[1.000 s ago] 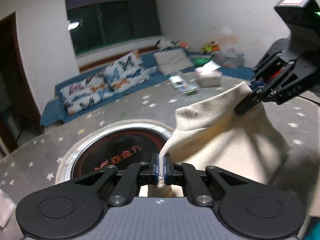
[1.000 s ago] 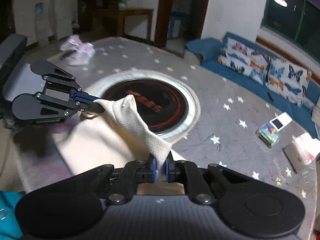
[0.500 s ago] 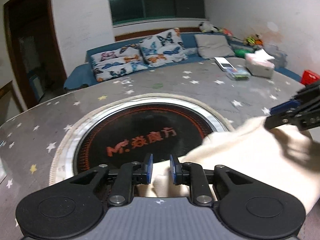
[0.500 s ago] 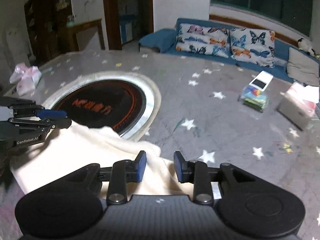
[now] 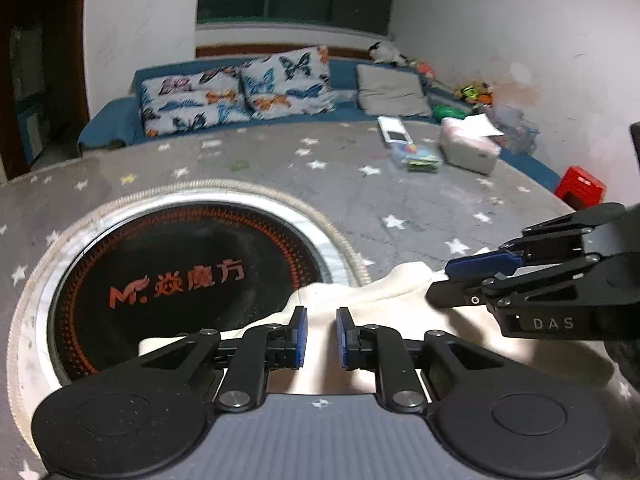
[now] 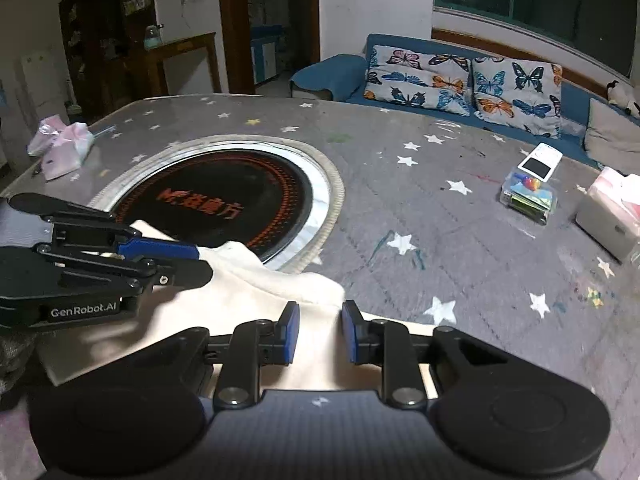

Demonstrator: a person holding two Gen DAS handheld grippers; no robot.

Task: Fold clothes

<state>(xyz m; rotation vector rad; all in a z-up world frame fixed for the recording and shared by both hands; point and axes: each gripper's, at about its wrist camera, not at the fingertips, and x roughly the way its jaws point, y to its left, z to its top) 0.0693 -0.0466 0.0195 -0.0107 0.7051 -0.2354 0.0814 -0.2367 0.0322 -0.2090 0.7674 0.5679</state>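
Cream garment (image 5: 384, 320) lying on the worktop (image 5: 420, 200), its far edge lapping over the near rim of the round black inset plate (image 5: 192, 276), which I take as my landmark. I judge that at least one fold is laid: the cloth rests in a doubled, flat heap on the near side of the plate, and I cannot tell what kind of garment it is or how many folds remain. Smoothing and any last fold appear still to do.

My left gripper (image 5: 321, 330) hangs over the cloth at the plate's near rim, fingers released and closing slightly, cloth below them but not pinched. My right gripper (image 6: 319, 330) sits over the garment's corner nearest the plate's right side, fingers likewise released and closing, pressing nothing.

The garment's long axis runs across the view, roughly along the plate's near rim.
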